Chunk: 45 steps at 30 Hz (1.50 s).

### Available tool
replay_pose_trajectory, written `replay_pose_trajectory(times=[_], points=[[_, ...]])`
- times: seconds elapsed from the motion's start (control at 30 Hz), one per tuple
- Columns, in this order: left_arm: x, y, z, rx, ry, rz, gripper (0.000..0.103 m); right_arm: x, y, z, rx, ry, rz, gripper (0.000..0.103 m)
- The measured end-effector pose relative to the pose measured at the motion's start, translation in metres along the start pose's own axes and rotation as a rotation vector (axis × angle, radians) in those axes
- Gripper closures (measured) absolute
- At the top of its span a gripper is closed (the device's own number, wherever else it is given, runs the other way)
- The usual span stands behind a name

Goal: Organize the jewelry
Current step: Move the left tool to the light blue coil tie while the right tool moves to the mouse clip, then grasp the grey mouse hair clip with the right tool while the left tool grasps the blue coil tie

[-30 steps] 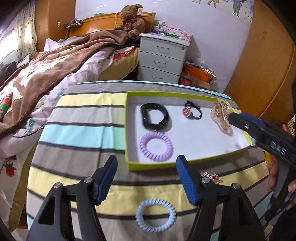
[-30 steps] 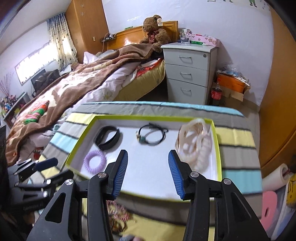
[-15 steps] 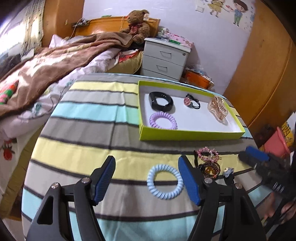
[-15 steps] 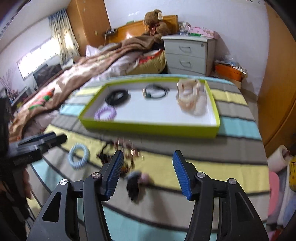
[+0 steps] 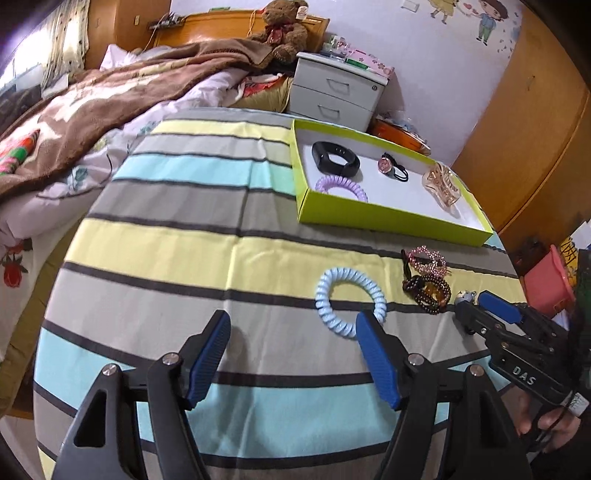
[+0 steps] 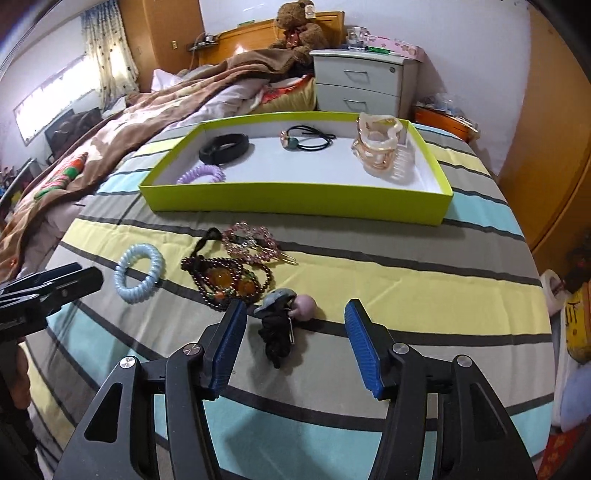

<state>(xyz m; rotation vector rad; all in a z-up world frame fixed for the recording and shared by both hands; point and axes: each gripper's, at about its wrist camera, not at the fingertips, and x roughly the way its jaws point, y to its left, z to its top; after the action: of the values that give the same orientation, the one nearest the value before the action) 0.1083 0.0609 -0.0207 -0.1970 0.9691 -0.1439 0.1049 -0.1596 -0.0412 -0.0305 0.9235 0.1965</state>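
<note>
A lime-green tray [image 6: 295, 201] [image 5: 388, 218] holds a black band [image 6: 223, 147], a purple coil tie [image 6: 201, 174], a black elastic with a charm [image 6: 306, 138] and a pale claw clip [image 6: 380, 147]. On the striped cloth in front lie a light-blue coil tie [image 6: 139, 271] [image 5: 349, 295], a pink beaded clip [image 6: 251, 238], a dark bead bracelet [image 6: 229, 282] and a black hair tie with grey and pink charms [image 6: 282, 321]. My right gripper [image 6: 295, 328] is open just above that hair tie. My left gripper [image 5: 293, 343] is open, left of the blue coil.
The striped table [image 5: 184, 240] stands beside a bed with a brown blanket [image 5: 110, 107]. A white nightstand [image 6: 364, 83] and a teddy bear [image 6: 299, 22] sit behind the tray. A wooden wardrobe [image 6: 554, 147] is on the right.
Both grippers have pulled back from the tray toward the near side of the table and lowered. The right one now hovers over the black hair tie. Both stayed open.
</note>
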Motion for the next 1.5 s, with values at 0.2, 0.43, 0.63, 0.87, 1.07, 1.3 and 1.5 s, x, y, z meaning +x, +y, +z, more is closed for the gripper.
replay_pose_trajectory(times=[0.2, 0.43, 0.63, 0.87, 1.07, 1.3, 1.5], points=[[-0.002, 0.005, -0.003, -0.010, -0.008, 0.000, 0.031, -0.001, 0.001, -0.003, 0.001, 0.000, -0.024, 0.050], [-0.003, 0.007, -0.003, -0.014, -0.007, 0.005, 0.031, -0.004, -0.005, -0.006, 0.019, -0.015, -0.052, 0.067], [-0.001, 0.001, -0.004, -0.003, 0.000, 0.013, 0.031, -0.011, -0.016, -0.011, 0.058, -0.037, -0.049, 0.072], [-0.001, -0.023, -0.003, 0.089, -0.010, 0.004, 0.031, -0.022, -0.029, -0.011, 0.086, -0.065, -0.039, 0.072], [0.003, -0.052, 0.001, 0.184, -0.017, -0.034, 0.031, -0.029, -0.035, -0.013, 0.099, -0.073, -0.022, 0.072], [0.014, -0.076, 0.004, 0.265, -0.011, -0.011, 0.037, -0.032, -0.038, -0.014, 0.105, -0.076, -0.014, 0.072], [0.031, -0.082, 0.000, 0.318, 0.023, 0.050, 0.052, -0.032, -0.038, -0.013, 0.099, -0.074, -0.010, 0.072]])
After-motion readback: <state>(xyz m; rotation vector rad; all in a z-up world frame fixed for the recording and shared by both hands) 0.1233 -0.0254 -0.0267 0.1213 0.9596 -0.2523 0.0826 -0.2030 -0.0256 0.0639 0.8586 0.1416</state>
